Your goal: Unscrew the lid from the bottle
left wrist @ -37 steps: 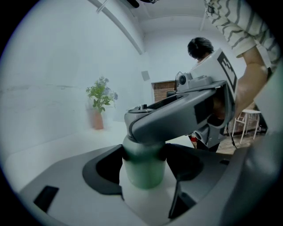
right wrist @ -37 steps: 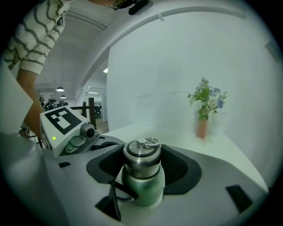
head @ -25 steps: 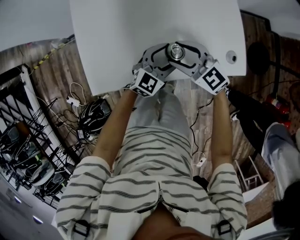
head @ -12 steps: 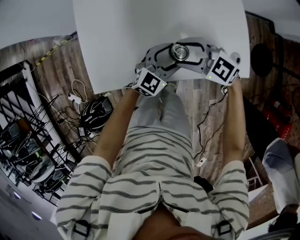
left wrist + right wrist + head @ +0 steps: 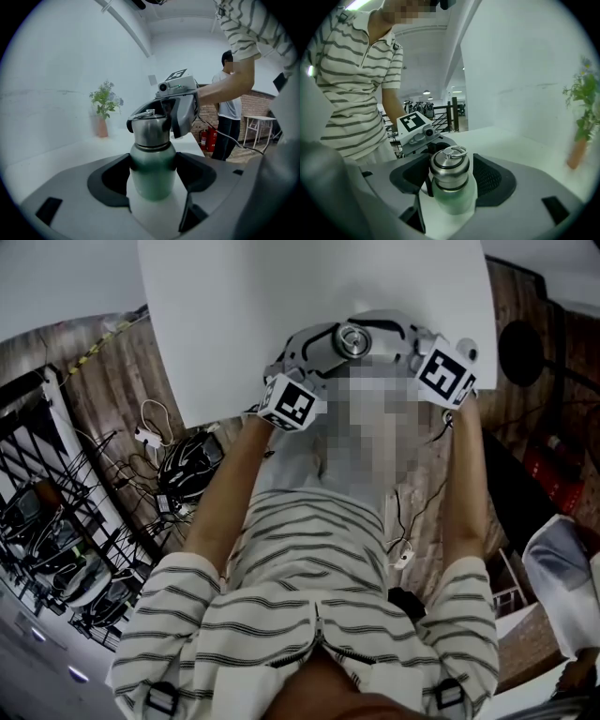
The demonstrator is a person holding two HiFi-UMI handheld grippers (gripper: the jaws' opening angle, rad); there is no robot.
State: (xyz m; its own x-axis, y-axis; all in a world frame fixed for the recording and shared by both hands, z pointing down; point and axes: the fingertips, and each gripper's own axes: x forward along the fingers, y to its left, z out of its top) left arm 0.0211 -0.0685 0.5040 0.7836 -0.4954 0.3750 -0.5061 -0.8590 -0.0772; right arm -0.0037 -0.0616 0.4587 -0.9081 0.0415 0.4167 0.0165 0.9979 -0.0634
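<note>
My left gripper (image 5: 153, 165) clamps the green metal bottle (image 5: 152, 180). My right gripper (image 5: 451, 177) has just been opening its jaws, which stand loose around the bottle's round steel lid (image 5: 449, 168).

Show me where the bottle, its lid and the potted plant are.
bottle (image 5: 152, 176), left gripper view, on its green body.
lid (image 5: 449, 169), right gripper view, on its steel side.
potted plant (image 5: 105, 99), left gripper view, on its leaves.

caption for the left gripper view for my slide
Left gripper clamps the green bottle on the white table; the right gripper, jaws just opening, straddles its steel lid.
</note>
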